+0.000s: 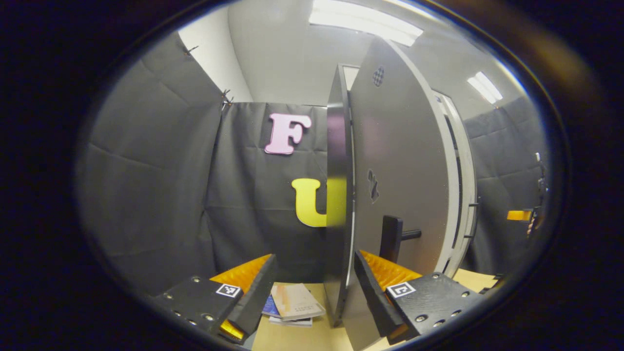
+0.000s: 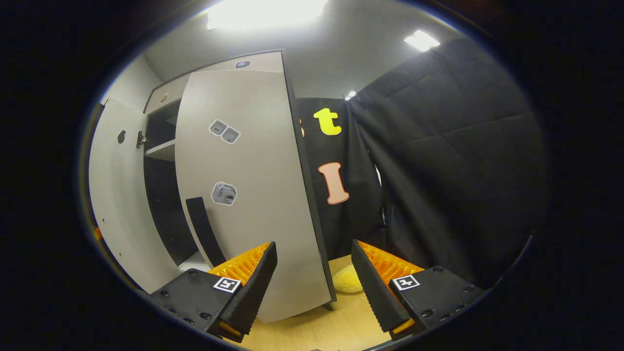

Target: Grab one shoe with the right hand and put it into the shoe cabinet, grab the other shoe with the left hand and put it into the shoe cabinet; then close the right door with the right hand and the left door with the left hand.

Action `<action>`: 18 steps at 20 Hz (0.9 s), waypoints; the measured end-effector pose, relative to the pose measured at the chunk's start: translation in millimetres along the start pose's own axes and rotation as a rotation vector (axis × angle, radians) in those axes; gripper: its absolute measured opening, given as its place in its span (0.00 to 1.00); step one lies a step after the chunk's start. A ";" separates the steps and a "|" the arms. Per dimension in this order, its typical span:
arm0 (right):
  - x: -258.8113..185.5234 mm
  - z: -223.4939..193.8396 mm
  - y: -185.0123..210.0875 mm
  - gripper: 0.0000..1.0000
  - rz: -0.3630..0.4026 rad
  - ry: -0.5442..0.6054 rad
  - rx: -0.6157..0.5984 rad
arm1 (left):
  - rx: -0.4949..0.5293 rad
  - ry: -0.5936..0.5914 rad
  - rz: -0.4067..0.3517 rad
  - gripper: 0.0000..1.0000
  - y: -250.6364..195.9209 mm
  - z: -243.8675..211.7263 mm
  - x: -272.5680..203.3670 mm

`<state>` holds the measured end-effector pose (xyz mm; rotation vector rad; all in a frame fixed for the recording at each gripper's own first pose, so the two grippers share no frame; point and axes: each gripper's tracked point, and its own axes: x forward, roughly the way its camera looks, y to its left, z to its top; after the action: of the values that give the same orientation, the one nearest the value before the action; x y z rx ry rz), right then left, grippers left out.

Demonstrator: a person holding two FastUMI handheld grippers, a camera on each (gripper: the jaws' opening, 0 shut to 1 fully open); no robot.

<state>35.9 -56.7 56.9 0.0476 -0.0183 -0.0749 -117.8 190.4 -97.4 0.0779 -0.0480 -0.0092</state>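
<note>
In the left gripper view, the left gripper (image 1: 314, 287) has its jaws wide apart and holds nothing. The left door (image 1: 395, 195) of the cabinet stands open, and its thin dark edge (image 1: 337, 204) rises straight up between the two fingers. I cannot tell if a finger touches the door. On the grey face of the door there is a dark handle (image 1: 392, 239), just above the finger on the right of this view. Beyond the door, the white cabinet frame (image 1: 460, 195) shows as a narrow strip. Low between the fingers, some books (image 1: 295, 304) lie on the light wooden floor (image 1: 317, 339). Far at the right of the view, a small orange part of the other gripper (image 1: 519, 215) shows in front of the black cloth wall (image 1: 161, 195).

In the right gripper view, the right gripper (image 2: 314, 282) also has its jaws wide apart and is empty. The right door (image 2: 253, 185) is close in front, partly closed, with a dark handle (image 2: 204, 231) near the finger on the left of this view. I cannot tell if that finger touches the door. Three small stickers (image 2: 224, 193) are on its face. To the left of it, the dark inside of the cabinet (image 2: 163, 209) with a white shelf (image 2: 161, 148) shows, and further left the inner side of the left door (image 2: 122, 209). I cannot make out the shoes inside the cabinet. A yellow soft thing (image 2: 348, 282) lies on the floor (image 2: 331, 326) beside the bottom corner of the right door.
</note>
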 end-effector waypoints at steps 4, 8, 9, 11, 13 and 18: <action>-1.5 -12.2 10.3 0.97 0.031 0.017 0.014 | 0.019 0.008 -0.029 0.96 -19.2 5.5 4.2; -1.5 -21.7 15.3 0.97 0.061 0.031 0.007 | 0.005 0.016 -0.073 0.96 -51.6 3.0 5.8; -0.7 -25.6 13.9 0.97 0.067 0.038 0.004 | 0.021 0.015 -0.075 0.96 -60.1 4.2 5.6; 3.6 -28.9 12.3 0.97 0.079 0.049 0.010 | 0.042 0.016 -0.079 0.93 -80.5 5.7 7.5; 10.9 -29.8 9.1 0.97 0.089 0.058 0.022 | 0.028 0.020 -0.096 0.94 -100.7 2.2 11.6; 25.8 -28.6 -11.7 0.97 0.087 0.065 -0.016 | -0.008 0.057 -0.128 0.89 -154.6 -15.4 26.5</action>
<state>61.3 -69.0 28.2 0.0336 0.0455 0.0131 -91.7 37.2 -123.5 0.0728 0.0141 -0.1345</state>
